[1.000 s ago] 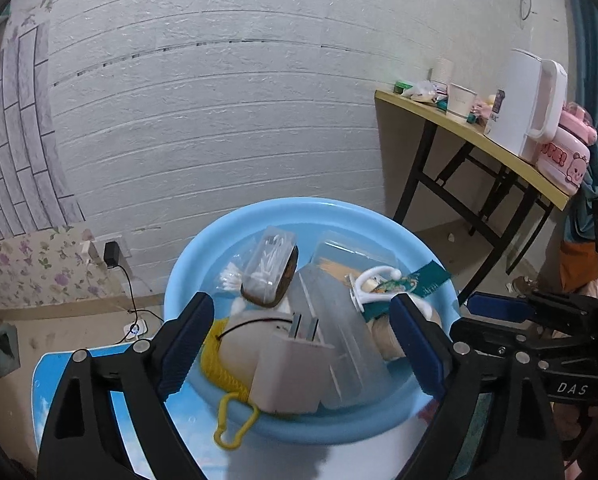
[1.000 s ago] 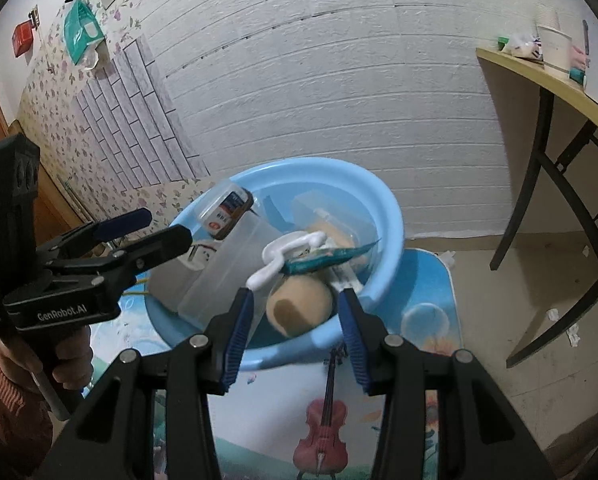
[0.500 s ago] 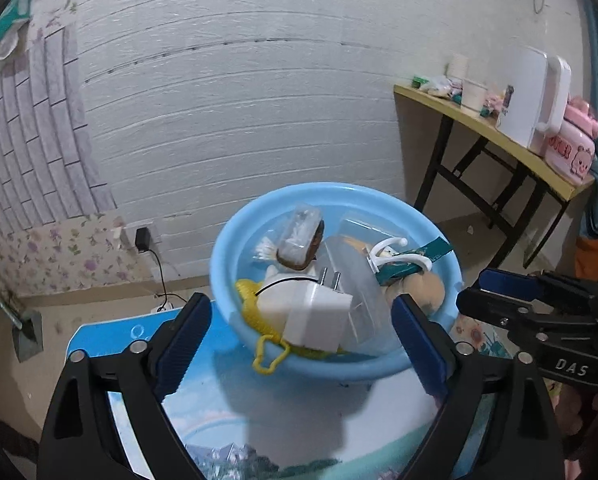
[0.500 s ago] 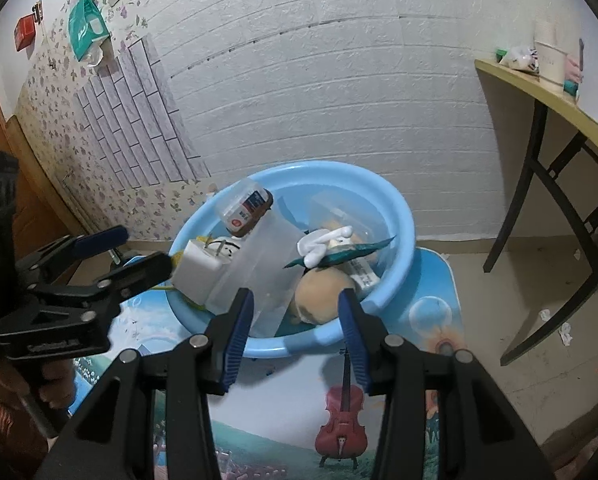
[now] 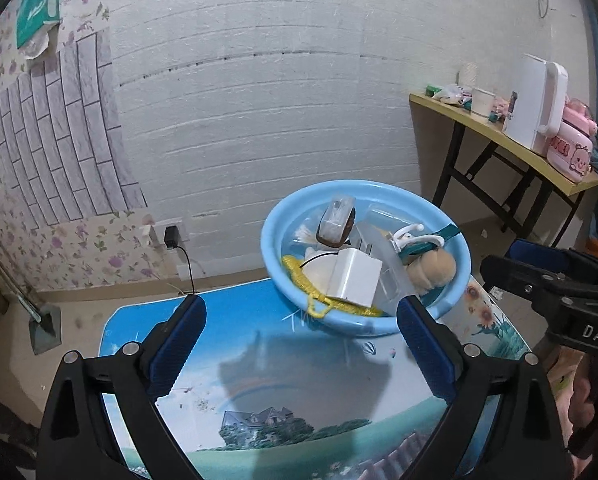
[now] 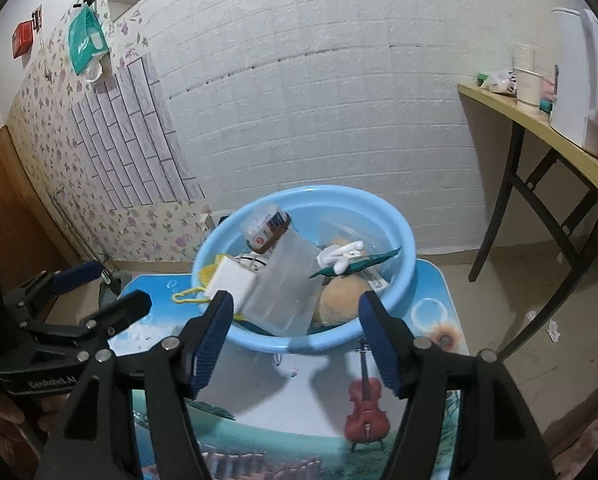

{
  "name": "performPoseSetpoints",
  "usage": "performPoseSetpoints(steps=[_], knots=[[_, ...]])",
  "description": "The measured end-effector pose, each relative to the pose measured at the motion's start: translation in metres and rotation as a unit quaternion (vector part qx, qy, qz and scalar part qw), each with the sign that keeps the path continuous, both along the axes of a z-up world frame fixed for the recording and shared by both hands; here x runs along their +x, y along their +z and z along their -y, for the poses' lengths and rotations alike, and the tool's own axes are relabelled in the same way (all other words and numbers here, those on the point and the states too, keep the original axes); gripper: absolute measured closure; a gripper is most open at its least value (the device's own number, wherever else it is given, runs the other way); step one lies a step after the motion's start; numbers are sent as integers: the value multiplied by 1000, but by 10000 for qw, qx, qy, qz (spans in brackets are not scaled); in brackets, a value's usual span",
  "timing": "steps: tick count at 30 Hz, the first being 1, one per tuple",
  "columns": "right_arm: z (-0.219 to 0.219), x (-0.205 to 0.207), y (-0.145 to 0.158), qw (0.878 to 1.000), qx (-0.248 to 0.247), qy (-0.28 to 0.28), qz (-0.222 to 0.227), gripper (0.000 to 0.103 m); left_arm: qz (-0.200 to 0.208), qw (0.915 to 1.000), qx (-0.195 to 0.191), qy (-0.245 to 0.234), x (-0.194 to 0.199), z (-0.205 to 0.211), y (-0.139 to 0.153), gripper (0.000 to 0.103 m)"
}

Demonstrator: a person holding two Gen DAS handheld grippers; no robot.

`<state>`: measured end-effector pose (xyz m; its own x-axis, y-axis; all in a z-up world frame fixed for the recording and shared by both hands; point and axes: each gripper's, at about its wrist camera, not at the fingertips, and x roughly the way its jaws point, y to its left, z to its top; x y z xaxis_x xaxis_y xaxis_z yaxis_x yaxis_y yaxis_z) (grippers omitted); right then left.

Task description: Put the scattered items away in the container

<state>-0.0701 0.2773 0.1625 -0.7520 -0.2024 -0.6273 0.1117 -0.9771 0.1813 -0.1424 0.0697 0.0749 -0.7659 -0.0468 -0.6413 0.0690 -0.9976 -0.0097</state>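
Change: both claws pulled back from the basin, now farther off and smaller in both views than a second ago.
Left claw [image 5: 301, 320]: spread wide, gripping nothing, above the printed table mat [image 5: 259, 380].
Basin [image 5: 275, 256]: light blue, on the far end of the mat, near the white brick wall.
Basin contents, left to right: yellow cord [image 5: 319, 304] hanging over the rim; white charger [image 5: 355, 278]; small bottle [image 5: 335, 220] propped upright; clear box [image 6: 287, 280] leaning; white hook [image 5: 409, 234] on a green packet [image 6: 363, 264]; tan plush toy [image 5: 433, 268].
Right claw [image 6: 295, 320]: parted, empty, short of the basin.
Side table [image 5: 539, 160]: white kettle [image 5: 535, 100], cups.
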Motion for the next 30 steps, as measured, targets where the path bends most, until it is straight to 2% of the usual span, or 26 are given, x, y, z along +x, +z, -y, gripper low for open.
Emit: performPoseSetpoints(steps=[2, 5, 7, 14, 18, 23, 27, 30], knots=[[5, 3, 1, 9999, 107, -65, -52, 35, -47, 9999, 107, -7, 5, 6, -1, 1], [13, 10, 0, 9994, 199, -260, -104, 33, -30, 9997, 179, 152, 7, 15, -7, 0], [14, 17, -1, 9992, 139, -351, -116, 32, 29, 9997, 233, 78, 6, 17, -12, 0], [7, 36, -12, 9961, 216, -854, -92, 15, 15, 9989, -4, -477, 6, -2, -13, 0], [-4, 40, -12, 9960, 210, -843, -215, 8, -68, 9982, -5, -596, 10, -12, -12, 0], [-6, 35, -16, 9960, 256, -802, -310, 1, -209, 9995, 88, -223, 20, -9, -16, 0], [3, 31, -22, 9972, 359, -627, -194, 0, -159, 9994, 199, 247, 32, 0, -22, 0], [10, 34, -25, 9992, 91, -361, -127, 0, -152, 9975, 41, 687, 40, 4, -21, 0]])
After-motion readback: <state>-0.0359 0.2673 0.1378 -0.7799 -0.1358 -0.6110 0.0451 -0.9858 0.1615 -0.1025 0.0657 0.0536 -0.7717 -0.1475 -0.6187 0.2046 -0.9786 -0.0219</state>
